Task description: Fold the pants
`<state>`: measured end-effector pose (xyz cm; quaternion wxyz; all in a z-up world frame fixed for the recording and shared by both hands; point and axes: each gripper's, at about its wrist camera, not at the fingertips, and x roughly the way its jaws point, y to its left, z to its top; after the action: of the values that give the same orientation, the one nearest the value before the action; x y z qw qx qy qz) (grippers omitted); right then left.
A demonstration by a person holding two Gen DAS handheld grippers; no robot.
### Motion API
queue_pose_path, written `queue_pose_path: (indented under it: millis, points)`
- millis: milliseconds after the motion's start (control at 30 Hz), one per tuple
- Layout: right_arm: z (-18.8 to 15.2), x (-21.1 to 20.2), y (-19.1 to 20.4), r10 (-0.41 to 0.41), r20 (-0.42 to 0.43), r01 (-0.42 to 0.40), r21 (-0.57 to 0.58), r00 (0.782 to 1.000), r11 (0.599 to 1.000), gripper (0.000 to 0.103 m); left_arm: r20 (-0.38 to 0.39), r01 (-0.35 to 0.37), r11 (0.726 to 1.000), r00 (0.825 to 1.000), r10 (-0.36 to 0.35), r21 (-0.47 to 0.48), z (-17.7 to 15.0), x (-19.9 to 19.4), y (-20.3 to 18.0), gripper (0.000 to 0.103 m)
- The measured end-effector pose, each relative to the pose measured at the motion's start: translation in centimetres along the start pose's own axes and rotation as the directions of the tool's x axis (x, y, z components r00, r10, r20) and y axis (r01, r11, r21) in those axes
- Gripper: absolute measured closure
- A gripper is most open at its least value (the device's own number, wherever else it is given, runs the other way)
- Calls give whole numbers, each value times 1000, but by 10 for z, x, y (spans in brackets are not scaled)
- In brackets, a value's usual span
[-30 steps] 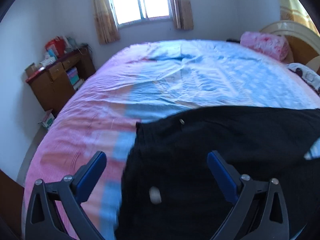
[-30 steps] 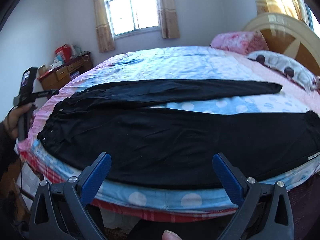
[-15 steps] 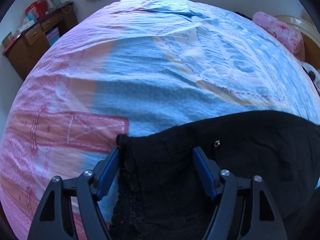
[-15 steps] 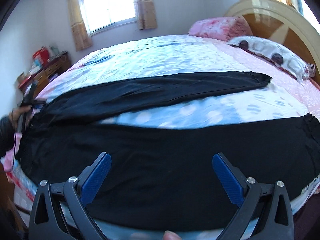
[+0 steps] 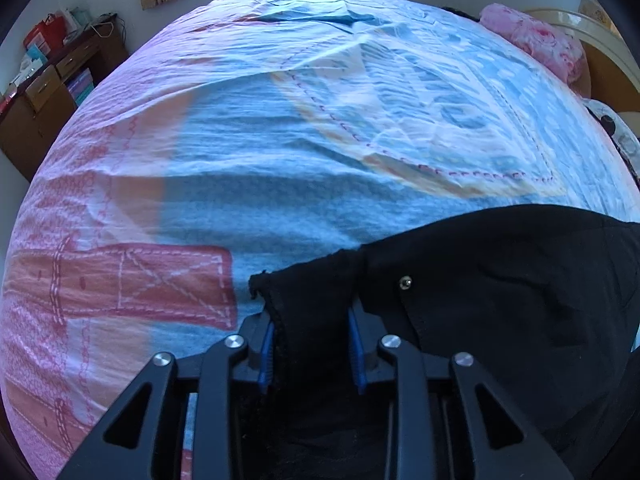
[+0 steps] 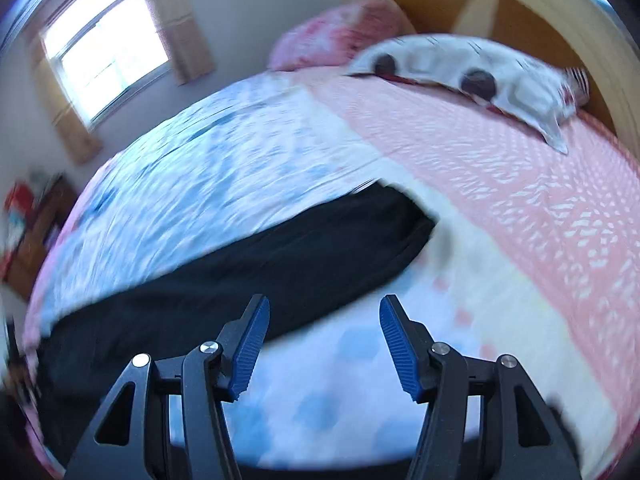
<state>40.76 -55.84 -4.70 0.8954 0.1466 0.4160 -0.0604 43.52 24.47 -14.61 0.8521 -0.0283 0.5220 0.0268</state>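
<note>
Black pants [image 5: 500, 300] lie spread on the bed. In the left wrist view my left gripper [image 5: 310, 320] is closing on the waistband corner, near a metal snap [image 5: 406, 283]. Bunched black cloth fills the gap and both blue pads touch it. The right wrist view is blurred. There the far pant leg [image 6: 320, 248] runs across the sheet to its hem [image 6: 420, 224]. My right gripper [image 6: 324, 304] hovers over the blue-dotted sheet just in front of that leg. Its jaws are closing and nothing is between them.
The bed sheet [image 5: 280, 160] is blue and pink with wrinkles. A pink pillow [image 6: 344, 36] and a white pillow with dark spots [image 6: 460, 64] lie against the headboard [image 6: 520, 8]. A wooden dresser [image 5: 44, 92] stands beside the bed on the left.
My left gripper dropped onto the waistband corner and its jaws narrowed around the cloth. My right gripper swept right along the pants toward the leg hem, tilted, and its jaws came closer together.
</note>
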Motion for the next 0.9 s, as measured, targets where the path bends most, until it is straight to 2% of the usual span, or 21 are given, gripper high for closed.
queue_pose_path:
  millis: [100, 300, 467, 533, 600, 633, 700, 733, 900]
  points:
    - [38, 29, -16, -12, -30, 13, 30, 999, 999, 44, 7, 7, 1000, 1000, -7, -3, 0, 2, 1, 71]
    - [97, 97, -22, -58, -97, 56, -30, 994, 998, 44, 28, 17, 1000, 999, -16, -3, -3, 2, 3, 71]
    - [105, 152, -19, -95, -237, 68, -119, 967, 991, 44, 42, 28, 1000, 999, -28, 6, -3, 3, 4, 69]
    - [101, 157, -15, -114, -241, 74, -167, 964, 983, 44, 41, 29, 1000, 999, -28, -12, -2, 3, 5, 67]
    - [99, 157, -11, -112, -240, 64, -199, 964, 978, 57, 44, 14, 1000, 999, -14, -4, -1, 4, 1, 67]
    - [99, 156, -12, -105, -236, 59, -195, 966, 979, 71, 48, 3, 1000, 999, -4, 8, -1, 4, -1, 68]
    - [99, 153, -12, -80, -238, 36, -185, 968, 982, 83, 54, -4, 1000, 999, 3, 18, -1, 3, -3, 70]
    - [98, 148, -9, -90, -227, 44, -201, 970, 979, 94, 53, -1, 1000, 999, 0, 14, -1, 2, -3, 73]
    - [99, 100, 5, -40, -124, 12, -220, 991, 976, 97, 105, 4, 1000, 994, -4, -1, 1, -21, -1, 76]
